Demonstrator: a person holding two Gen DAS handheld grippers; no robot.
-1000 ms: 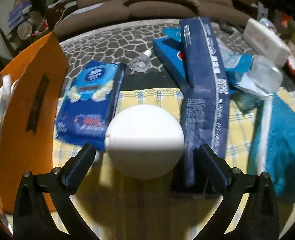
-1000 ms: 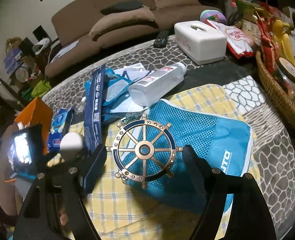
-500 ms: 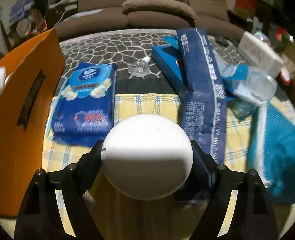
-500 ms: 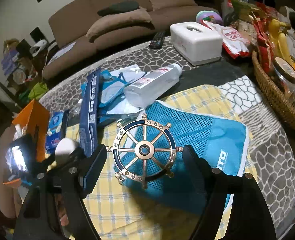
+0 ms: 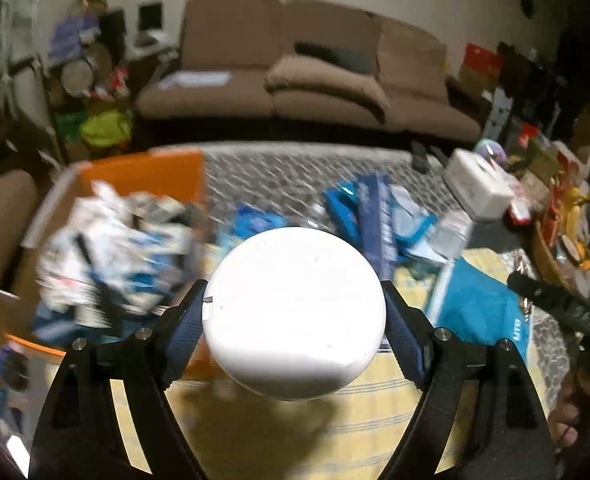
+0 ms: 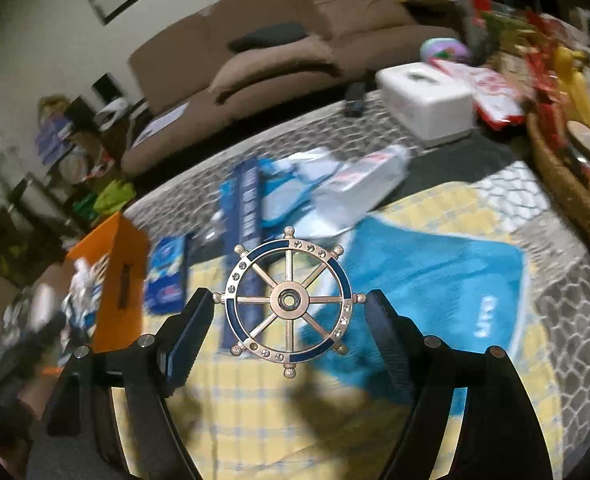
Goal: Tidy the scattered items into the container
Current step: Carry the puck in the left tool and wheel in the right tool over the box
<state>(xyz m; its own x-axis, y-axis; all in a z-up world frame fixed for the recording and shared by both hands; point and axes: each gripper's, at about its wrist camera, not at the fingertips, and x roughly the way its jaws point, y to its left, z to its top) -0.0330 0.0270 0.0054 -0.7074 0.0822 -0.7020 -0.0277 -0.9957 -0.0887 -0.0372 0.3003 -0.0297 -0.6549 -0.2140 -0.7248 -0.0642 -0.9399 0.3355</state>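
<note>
My left gripper (image 5: 293,316) is shut on a white ball (image 5: 295,312) and holds it above the table, beside the open orange box (image 5: 151,168) that holds several white and blue packets. My right gripper (image 6: 289,312) is shut on a copper and blue ship's wheel ornament (image 6: 289,300), held in the air over the yellow checked cloth (image 6: 255,408). The orange box also shows at the left of the right wrist view (image 6: 115,280). A blue wipes pack (image 6: 167,276), a long dark blue box (image 6: 247,216) and a clear bottle (image 6: 363,184) lie on the table.
A turquoise mesh bag (image 6: 435,280) lies on the cloth to the right. A white tissue box (image 6: 427,100) stands at the back, a wicker basket (image 6: 567,184) of snacks at the far right. A brown sofa (image 5: 295,80) is behind the table.
My left gripper has lifted the white ball off the cloth and swung left toward the orange box. My right gripper has risen a little with the wheel ornament in it.
</note>
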